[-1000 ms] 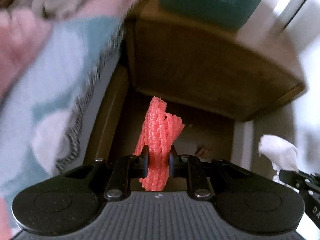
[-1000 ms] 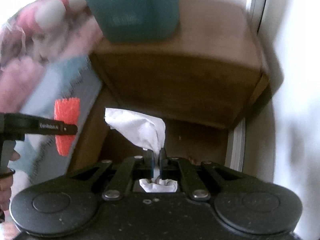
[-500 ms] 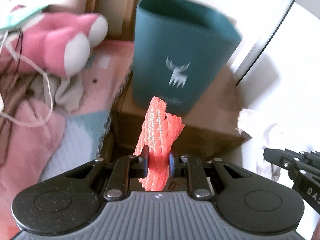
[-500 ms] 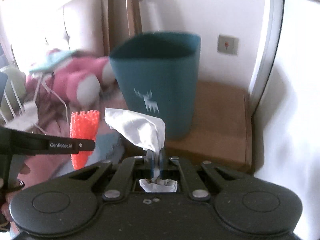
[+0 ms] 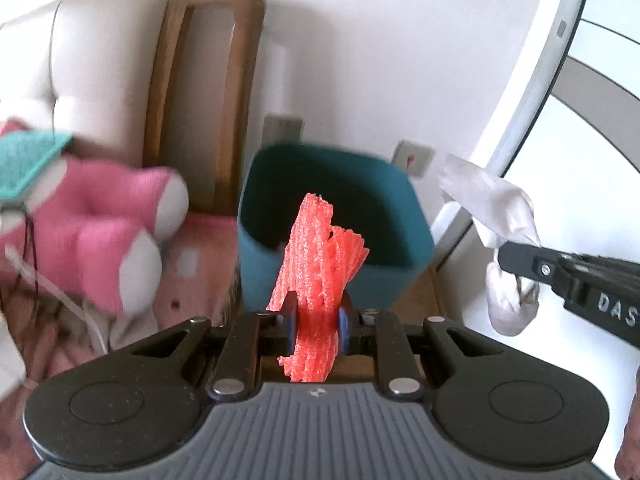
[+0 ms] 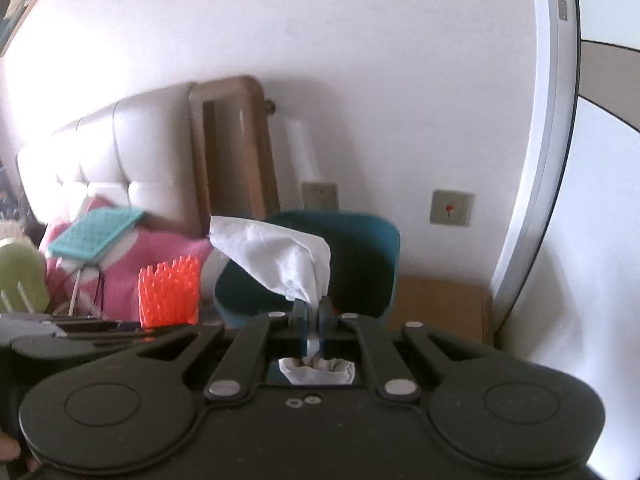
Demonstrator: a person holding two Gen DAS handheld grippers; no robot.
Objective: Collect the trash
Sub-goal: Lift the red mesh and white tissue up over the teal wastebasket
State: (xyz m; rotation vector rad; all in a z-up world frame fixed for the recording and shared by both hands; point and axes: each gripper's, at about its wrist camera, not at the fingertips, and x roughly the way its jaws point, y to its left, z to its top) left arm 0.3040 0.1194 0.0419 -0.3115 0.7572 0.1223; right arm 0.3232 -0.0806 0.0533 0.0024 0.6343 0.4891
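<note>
Two soft pink cushions lie beside the teal bin.

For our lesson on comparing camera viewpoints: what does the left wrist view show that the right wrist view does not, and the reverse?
Only the left wrist view shows the left gripper clamping the red foam net between its pads, seen edge-on.

Only the right wrist view shows the right gripper clamping the white tissue, and a green object at far left.

Both show the teal bin, the pink plush toy, the wooden frame and both pieces of trash.
</note>
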